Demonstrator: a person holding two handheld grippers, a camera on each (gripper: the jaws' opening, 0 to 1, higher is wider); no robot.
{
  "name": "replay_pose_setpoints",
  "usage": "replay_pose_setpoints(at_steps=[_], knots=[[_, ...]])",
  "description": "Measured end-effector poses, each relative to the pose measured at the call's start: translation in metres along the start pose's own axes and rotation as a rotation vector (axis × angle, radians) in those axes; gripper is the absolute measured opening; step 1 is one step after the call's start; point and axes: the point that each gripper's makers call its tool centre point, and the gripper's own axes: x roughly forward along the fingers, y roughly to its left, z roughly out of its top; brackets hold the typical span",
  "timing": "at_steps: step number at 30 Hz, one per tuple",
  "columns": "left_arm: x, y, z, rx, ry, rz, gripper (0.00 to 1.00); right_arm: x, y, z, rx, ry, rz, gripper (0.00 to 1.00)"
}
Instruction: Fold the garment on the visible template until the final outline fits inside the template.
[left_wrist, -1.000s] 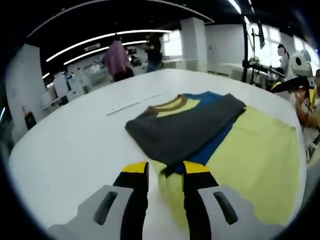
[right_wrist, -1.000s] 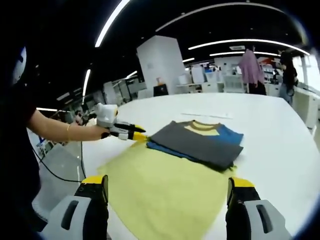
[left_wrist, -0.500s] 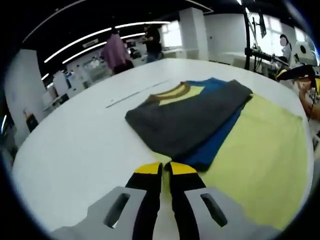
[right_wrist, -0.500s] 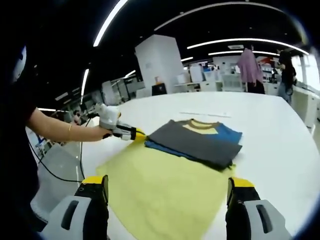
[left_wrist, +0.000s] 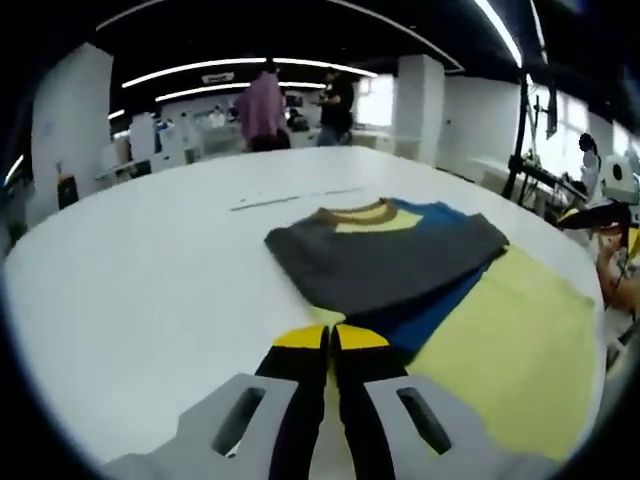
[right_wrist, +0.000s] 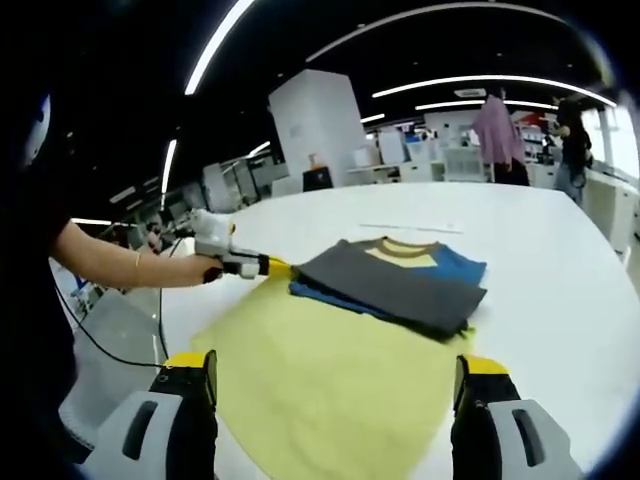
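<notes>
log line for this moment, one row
left gripper: shut at yellow template corner | right gripper: open, above template | folded shirt: on template's far end

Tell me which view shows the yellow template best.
The right gripper view: the yellow template spreads across the foreground, the folded shirt on its far end. The left gripper view shows one side, partly cut by the rim.

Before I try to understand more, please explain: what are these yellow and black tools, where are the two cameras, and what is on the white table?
A person holds one two-jaw gripper in each hand, and a camera rides on each. In the left gripper view, the left gripper is shut at the near edge of the folded garment, seemingly pinching the cloth. In the right gripper view, the right gripper is open and holds nothing. The garment lies partly on a yellow template, on a white table.
</notes>
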Motion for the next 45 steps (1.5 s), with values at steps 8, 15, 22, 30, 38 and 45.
replay_pose_setpoints(at_steps=[8, 15, 22, 30, 38, 45], knots=[[0.0, 0.012, -0.008, -0.083, -0.017, 0.023, 0.0, -0.001, -0.001, -0.002, 0.008, 0.002, -0.008, 0.98], [-0.001, 0.021, -0.017, -0.205, -0.026, 0.044, 0.0, -0.002, -0.002, -0.002, 0.012, -0.003, -0.012, 0.98], [-0.002, 0.022, -0.022, -0.198, -0.006, 0.048, 0.0, -0.003, -0.003, -0.006, 0.017, 0.006, -0.013, 0.98], [-0.005, 0.022, -0.019, -0.089, 0.005, 0.052, 0.08, -0.003, -0.001, -0.006, 0.011, 0.008, -0.002, 0.99], [-0.017, 0.015, -0.012, 0.009, 0.0, 0.02, 0.39, -0.003, 0.002, -0.005, -0.013, 0.026, 0.019, 0.99], [-0.032, -0.009, -0.008, 0.113, -0.003, -0.072, 0.6, -0.005, 0.006, -0.007, -0.065, 0.07, 0.049, 0.99]])
